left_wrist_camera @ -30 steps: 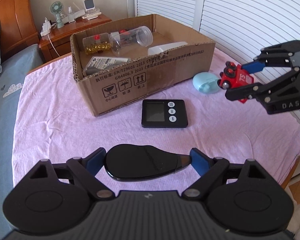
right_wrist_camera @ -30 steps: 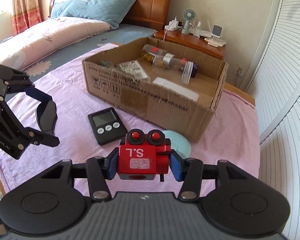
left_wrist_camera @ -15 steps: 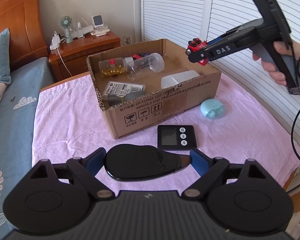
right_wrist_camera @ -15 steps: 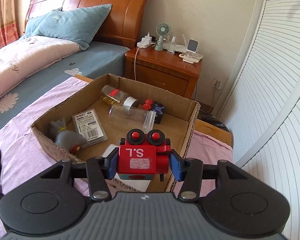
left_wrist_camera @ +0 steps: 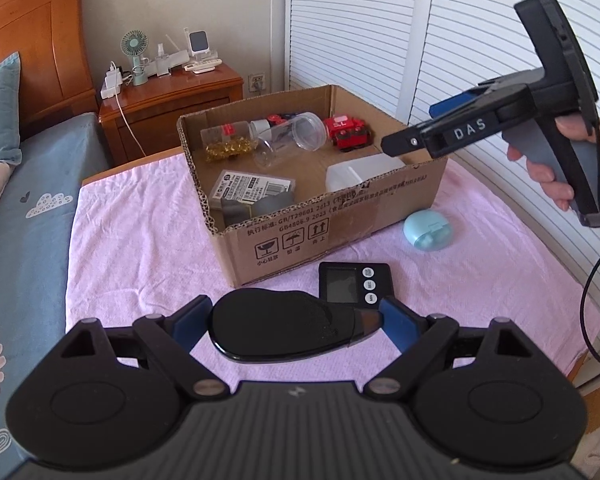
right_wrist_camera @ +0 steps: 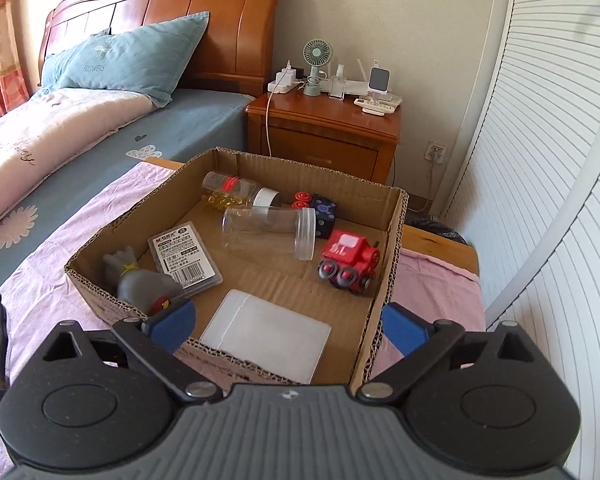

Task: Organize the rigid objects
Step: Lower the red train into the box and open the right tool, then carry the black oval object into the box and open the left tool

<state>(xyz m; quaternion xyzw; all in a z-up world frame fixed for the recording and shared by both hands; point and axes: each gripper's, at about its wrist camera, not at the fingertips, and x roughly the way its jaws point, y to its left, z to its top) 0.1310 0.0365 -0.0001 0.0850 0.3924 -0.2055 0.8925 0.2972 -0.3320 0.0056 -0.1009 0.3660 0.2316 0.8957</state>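
Observation:
My right gripper [right_wrist_camera: 288, 326] hangs over the near edge of the cardboard box [right_wrist_camera: 394, 224], its jaws opening wide with nothing between them. The red toy train [right_wrist_camera: 350, 262] lies on its side on the box floor at the right, also seen as the red toy train [left_wrist_camera: 348, 134] in the left wrist view. My left gripper [left_wrist_camera: 292, 330] is shut on a flat black oval object [left_wrist_camera: 284, 330] above the pink cloth, in front of the cardboard box [left_wrist_camera: 332, 216]. The right gripper [left_wrist_camera: 392, 146] shows there from the side, held by a hand [left_wrist_camera: 552, 172].
A black digital timer [left_wrist_camera: 354, 282] and a pale blue round case [left_wrist_camera: 428, 230] lie on the pink cloth [left_wrist_camera: 140, 240] outside the box. Inside are a clear jar [right_wrist_camera: 268, 230], a pill bottle [right_wrist_camera: 236, 194], a packaged card [right_wrist_camera: 184, 258], a white lid [right_wrist_camera: 266, 334] and a grey pouch [right_wrist_camera: 144, 284].
The right gripper carried the red train over the box and let it go; the train now lies on the box floor. The left gripper rose slightly, still shut on the black object.

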